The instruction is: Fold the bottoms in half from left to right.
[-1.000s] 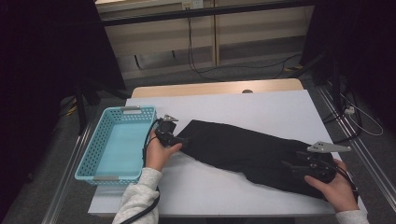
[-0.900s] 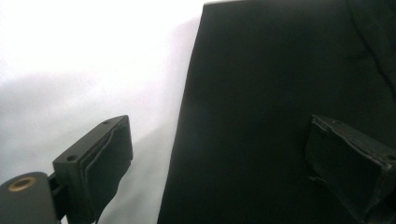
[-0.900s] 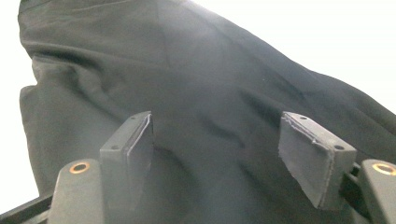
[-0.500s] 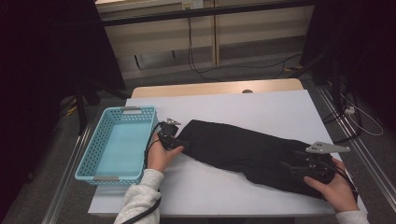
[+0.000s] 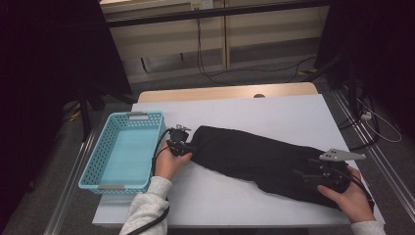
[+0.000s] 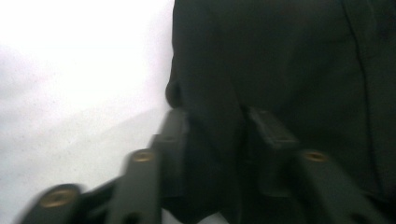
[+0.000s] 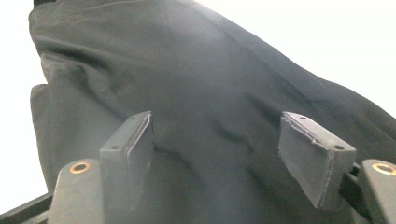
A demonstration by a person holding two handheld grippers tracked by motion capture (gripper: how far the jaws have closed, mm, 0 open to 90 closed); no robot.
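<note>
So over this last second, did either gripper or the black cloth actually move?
Nothing visibly changed. The left gripper stays at the black garment's end beside the blue basket, with a fold of cloth between its jaws. The right gripper still rests open over the other end, and the cloth lies stretched across the white table as before.

The high view looks forward and down from above the person's side. Each gripper view looks along its own jaws, very close to the black cloth (image 5: 254, 159) ahead of them; all three views share that cloth on the white table (image 5: 254, 115).
</note>
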